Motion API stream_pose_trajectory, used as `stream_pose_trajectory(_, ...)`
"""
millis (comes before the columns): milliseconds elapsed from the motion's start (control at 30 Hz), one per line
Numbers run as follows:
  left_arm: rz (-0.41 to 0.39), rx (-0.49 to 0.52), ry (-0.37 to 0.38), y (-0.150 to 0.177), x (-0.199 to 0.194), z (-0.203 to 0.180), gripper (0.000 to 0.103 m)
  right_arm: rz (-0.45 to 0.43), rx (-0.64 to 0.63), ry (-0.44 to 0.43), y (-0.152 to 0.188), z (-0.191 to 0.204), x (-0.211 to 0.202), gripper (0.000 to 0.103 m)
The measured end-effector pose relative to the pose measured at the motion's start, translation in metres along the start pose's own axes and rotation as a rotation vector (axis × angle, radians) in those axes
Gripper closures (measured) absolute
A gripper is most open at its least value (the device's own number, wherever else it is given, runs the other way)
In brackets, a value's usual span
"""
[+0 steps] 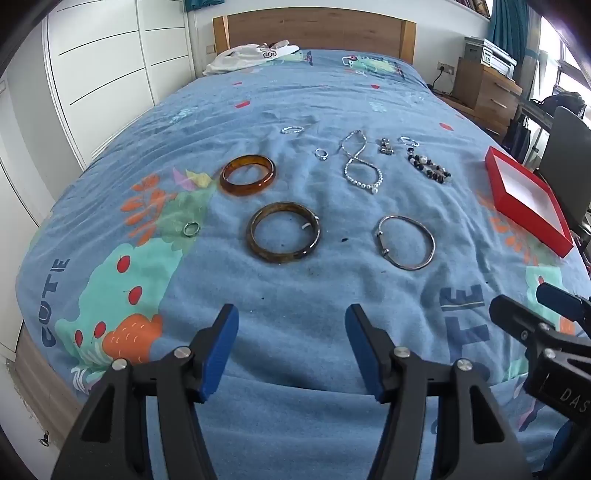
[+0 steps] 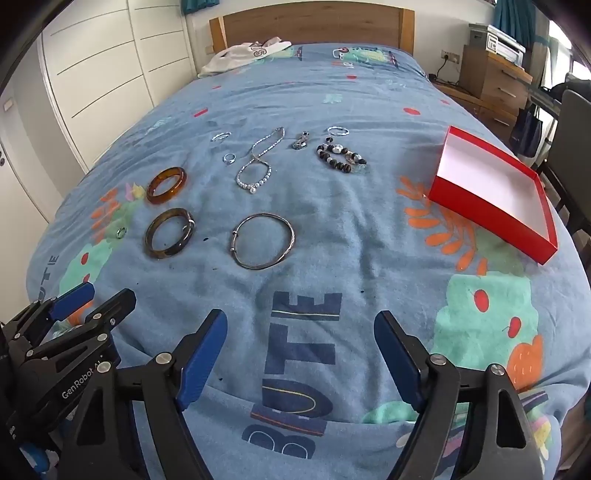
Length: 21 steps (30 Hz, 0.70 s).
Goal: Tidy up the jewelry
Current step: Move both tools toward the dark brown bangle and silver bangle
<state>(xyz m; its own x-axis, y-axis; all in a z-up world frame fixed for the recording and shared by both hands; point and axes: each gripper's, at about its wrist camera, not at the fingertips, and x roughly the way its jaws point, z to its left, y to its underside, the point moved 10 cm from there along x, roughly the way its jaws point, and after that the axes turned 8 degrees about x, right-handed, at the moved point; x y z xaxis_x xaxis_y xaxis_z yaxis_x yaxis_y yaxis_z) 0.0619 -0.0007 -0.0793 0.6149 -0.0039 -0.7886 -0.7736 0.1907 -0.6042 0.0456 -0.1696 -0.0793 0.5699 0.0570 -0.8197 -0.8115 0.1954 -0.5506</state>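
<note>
Jewelry lies spread on a blue bedspread. An amber bangle point(image 1: 247, 174) point(image 2: 166, 184), a dark brown bangle point(image 1: 283, 232) point(image 2: 169, 233) and a thin silver bangle point(image 1: 405, 242) point(image 2: 264, 240) sit nearest. Behind them are a pearl necklace point(image 1: 360, 162) point(image 2: 258, 162), a dark bead bracelet point(image 1: 428, 168) point(image 2: 341, 157) and several small rings. An open red box point(image 1: 526, 195) point(image 2: 493, 192) with a white inside rests at the right. My left gripper point(image 1: 291, 349) is open over bare cloth, short of the bangles. My right gripper point(image 2: 301, 354) is open too, holding nothing.
A small green ring point(image 1: 191, 228) point(image 2: 121, 232) lies left of the brown bangle. White clothing point(image 1: 251, 55) sits by the wooden headboard point(image 1: 314, 29). White wardrobe doors point(image 1: 103, 66) stand left; a wooden drawer unit point(image 2: 495, 85) and a chair point(image 1: 565, 147) stand right of the bed.
</note>
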Motion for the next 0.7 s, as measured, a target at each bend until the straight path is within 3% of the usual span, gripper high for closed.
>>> stream_pose_trajectory(233,0.016,-0.024,0.012,-0.002,0.023,0.002,0.045,0.008,-0.003,-0.04,-0.011,0.004,0.016,0.031)
stream_pose_trajectory(700,0.023,-0.031,0.031,-0.04,0.059,0.015,0.045,0.052,0.004,-0.076,-0.042,0.013,0.058,0.032)
